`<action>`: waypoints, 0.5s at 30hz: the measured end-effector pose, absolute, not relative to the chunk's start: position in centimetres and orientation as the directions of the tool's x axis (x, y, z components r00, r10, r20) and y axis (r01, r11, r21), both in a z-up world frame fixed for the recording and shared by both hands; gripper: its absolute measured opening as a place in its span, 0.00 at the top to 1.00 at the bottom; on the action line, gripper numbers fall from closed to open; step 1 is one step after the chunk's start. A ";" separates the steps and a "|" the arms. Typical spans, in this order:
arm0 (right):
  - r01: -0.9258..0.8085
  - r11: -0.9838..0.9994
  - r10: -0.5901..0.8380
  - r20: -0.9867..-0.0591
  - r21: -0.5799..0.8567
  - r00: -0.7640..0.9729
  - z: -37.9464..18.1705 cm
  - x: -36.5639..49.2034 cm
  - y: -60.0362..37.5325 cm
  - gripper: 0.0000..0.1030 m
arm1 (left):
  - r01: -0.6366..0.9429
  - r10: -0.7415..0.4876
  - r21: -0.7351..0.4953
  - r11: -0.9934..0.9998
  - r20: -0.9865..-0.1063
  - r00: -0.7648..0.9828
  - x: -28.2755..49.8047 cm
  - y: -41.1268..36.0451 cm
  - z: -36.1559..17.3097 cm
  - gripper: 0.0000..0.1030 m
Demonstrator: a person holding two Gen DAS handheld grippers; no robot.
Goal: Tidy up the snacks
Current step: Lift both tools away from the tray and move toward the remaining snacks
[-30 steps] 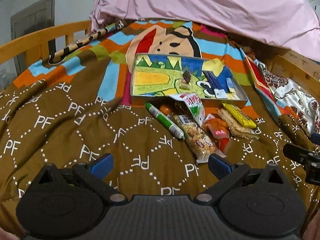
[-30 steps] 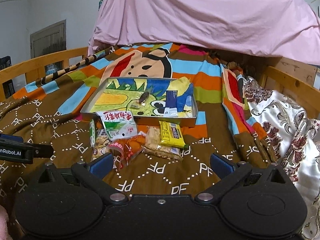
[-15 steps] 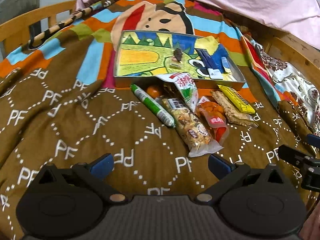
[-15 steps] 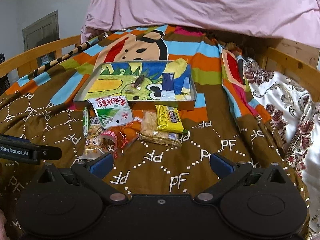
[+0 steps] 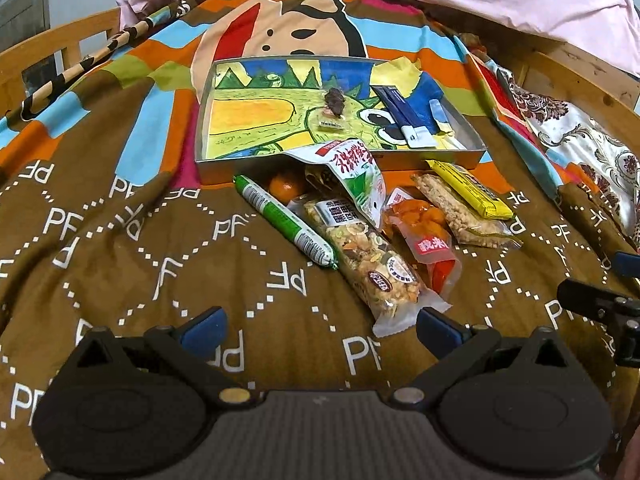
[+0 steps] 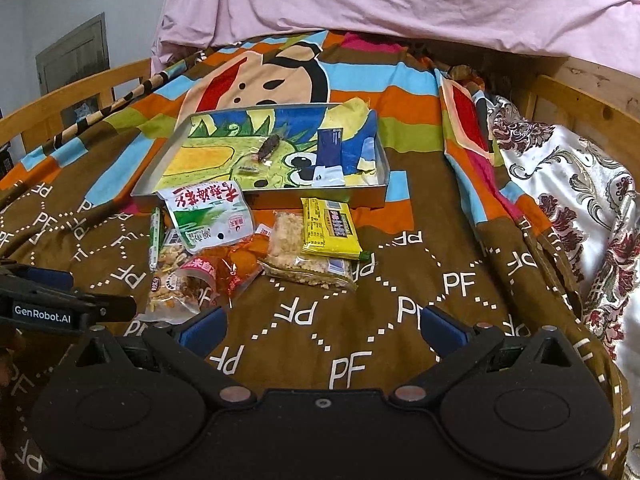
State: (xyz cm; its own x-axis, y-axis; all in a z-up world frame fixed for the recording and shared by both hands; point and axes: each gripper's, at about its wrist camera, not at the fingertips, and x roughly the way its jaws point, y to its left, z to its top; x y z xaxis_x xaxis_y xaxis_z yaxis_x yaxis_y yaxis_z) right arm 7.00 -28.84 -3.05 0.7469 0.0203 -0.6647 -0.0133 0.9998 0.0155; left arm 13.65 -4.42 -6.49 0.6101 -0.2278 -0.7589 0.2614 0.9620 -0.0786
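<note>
A pile of snacks lies on the brown blanket in front of a shallow metal tray lined with a dinosaur picture. The pile holds a green sausage stick, a nut bar, a white-green bag, an orange-red packet, a cracker pack and a yellow bar. A blue packet and a dark wrapped snack lie in the tray. My left gripper and right gripper are open and empty, short of the pile.
A pink sheet covers the bed's far end. Wooden bed rails run along both sides. A floral satin cloth lies at the right. A small orange fruit sits by the tray's front wall.
Both grippers have moved forward and lower toward the snack pile, which now looks larger. Both stay open. Nothing on the bed has moved.
</note>
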 end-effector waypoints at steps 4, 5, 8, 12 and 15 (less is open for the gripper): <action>-0.029 1.000 0.025 -0.675 0.006 0.737 -3.3 7.7 -28.7 0.01 | 0.261 -0.230 -0.082 0.962 -0.758 0.610 14.2 -4.5 -6.7 0.00; -0.036 0.999 0.027 -0.675 0.000 0.738 -3.3 7.9 -28.7 0.01 | 0.261 -0.232 -0.084 0.962 -0.756 0.612 14.4 -4.6 -6.7 0.00; -0.059 0.998 0.025 -0.661 -0.029 0.750 -2.9 8.5 -28.6 0.01 | 0.263 -0.239 -0.089 0.961 -0.749 0.618 14.8 -4.6 -6.7 0.00; -0.091 0.994 0.033 -0.649 -0.056 0.760 -2.8 9.5 -28.8 0.01 | 0.264 -0.246 -0.096 0.960 -0.739 0.627 15.4 -4.8 -6.8 0.00; -0.127 0.989 0.045 -0.645 -0.082 0.763 -2.9 10.1 -28.8 0.01 | 0.267 -0.248 -0.094 0.959 -0.735 0.631 15.7 -5.0 -6.9 0.00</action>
State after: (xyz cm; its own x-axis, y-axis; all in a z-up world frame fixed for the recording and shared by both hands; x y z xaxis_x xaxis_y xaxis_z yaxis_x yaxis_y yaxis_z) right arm 10.12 -28.76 -2.89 0.7631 0.0445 -0.6447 -0.1265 0.9886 -0.0815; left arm 15.68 -5.02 -6.94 0.6307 -0.2478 -0.7354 0.2668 0.9591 -0.0944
